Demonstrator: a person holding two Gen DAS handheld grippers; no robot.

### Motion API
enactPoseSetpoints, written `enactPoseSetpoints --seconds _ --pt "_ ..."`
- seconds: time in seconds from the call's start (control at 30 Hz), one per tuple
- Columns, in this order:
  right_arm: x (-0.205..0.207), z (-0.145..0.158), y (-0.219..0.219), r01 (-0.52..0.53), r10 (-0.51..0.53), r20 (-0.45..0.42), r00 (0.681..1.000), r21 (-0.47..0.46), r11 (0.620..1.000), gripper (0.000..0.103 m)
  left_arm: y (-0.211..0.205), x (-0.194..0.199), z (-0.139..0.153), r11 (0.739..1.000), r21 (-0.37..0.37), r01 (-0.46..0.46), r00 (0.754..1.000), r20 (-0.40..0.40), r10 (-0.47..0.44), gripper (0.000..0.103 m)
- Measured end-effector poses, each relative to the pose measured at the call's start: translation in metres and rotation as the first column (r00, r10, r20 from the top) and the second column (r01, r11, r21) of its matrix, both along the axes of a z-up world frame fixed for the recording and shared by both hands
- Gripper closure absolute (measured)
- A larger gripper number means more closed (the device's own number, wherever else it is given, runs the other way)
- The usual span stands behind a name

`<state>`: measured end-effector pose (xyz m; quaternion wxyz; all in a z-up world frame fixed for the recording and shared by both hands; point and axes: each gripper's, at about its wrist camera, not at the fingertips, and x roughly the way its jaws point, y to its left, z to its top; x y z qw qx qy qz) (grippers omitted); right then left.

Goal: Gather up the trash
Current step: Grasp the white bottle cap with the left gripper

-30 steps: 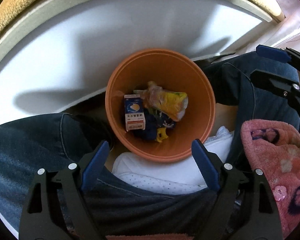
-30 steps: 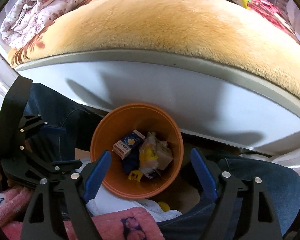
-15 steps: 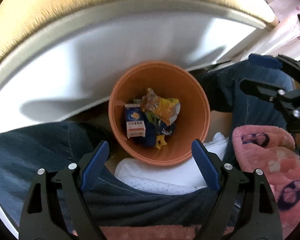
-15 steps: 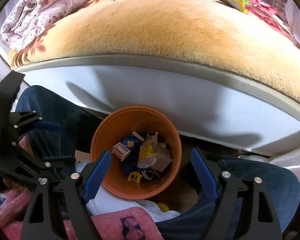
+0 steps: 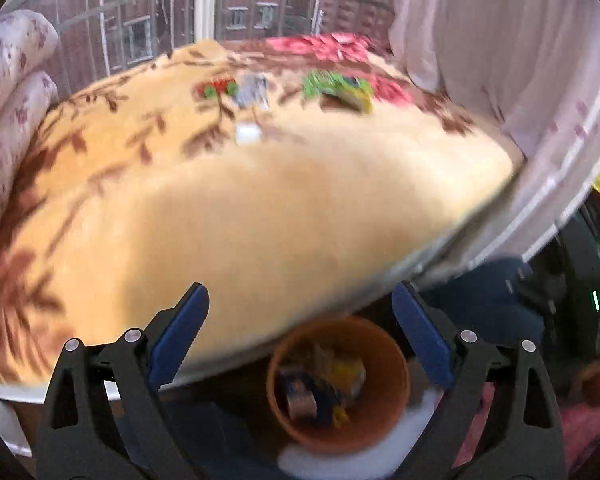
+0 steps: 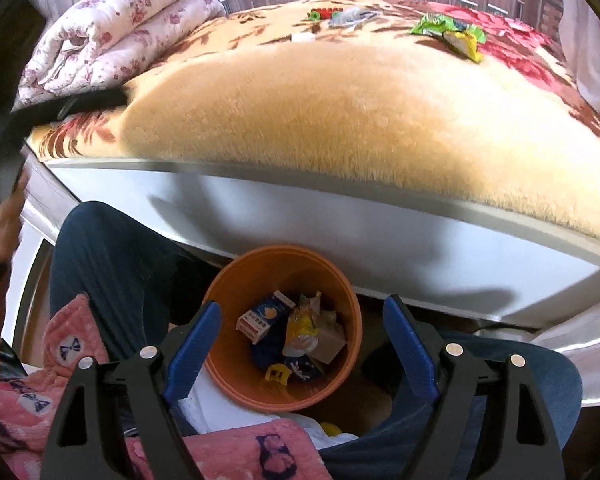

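An orange bin [image 6: 284,332] stands on the floor by the bed, between a person's knees, with a small carton [image 6: 264,316] and several wrappers in it; it also shows in the left wrist view [image 5: 338,384], blurred. My right gripper [image 6: 302,344] is open and empty above the bin. My left gripper [image 5: 300,332] is open and empty, raised toward the bed. On the tan blanket [image 6: 340,92] lie a green-yellow wrapper [image 6: 450,32], a grey wrapper [image 6: 350,16], a red-green piece [image 6: 324,13] and a white scrap [image 6: 302,37]. The same trash shows in the left view, green wrapper [image 5: 336,88].
A folded floral quilt [image 6: 116,28] lies at the bed's left end. The white bed frame [image 6: 340,224] runs behind the bin. Jeans-clad legs [image 6: 112,264] and pink fleece [image 6: 28,392] flank the bin. A curtain [image 5: 500,80] hangs at the right.
My left gripper has swung up from looking into the bin to facing the bed top, with motion blur. My right gripper has lifted and tilted up a little. Both stay open.
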<state>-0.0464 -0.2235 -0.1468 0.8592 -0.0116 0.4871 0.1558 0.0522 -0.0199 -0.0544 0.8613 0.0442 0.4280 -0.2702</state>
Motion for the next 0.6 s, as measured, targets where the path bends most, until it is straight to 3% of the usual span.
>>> enactPoseSetpoints --seconds 0.1,0.27,0.53,0.57,0.6 --pt "0.001 0.002 -0.001 0.000 0.000 0.003 1.000 0.006 1.000 0.021 -0.014 0.040 0.006 1.000 -0.009 -0.029 1.000 0.011 0.029 0.013" --pt "0.004 0.001 -0.006 0.011 -0.011 -0.005 1.000 0.024 1.000 0.021 -0.051 0.099 0.010 0.998 0.050 -0.045 0.996 0.081 0.041 0.013" --pt "0.008 -0.005 -0.020 0.044 -0.043 -0.030 0.999 0.052 0.998 0.021 -0.074 0.179 -0.027 0.978 0.116 -0.175 0.984 0.006 0.175 0.013" --pt "0.009 -0.006 -0.021 0.046 -0.044 -0.031 0.999 0.053 0.998 0.021 -0.075 0.186 -0.032 0.974 0.126 -0.188 0.982 -0.003 0.190 0.014" --pt "0.009 -0.007 -0.022 0.048 -0.046 -0.032 0.998 0.055 0.997 0.021 -0.075 0.192 -0.037 0.971 0.134 -0.198 0.979 -0.014 0.202 0.021"
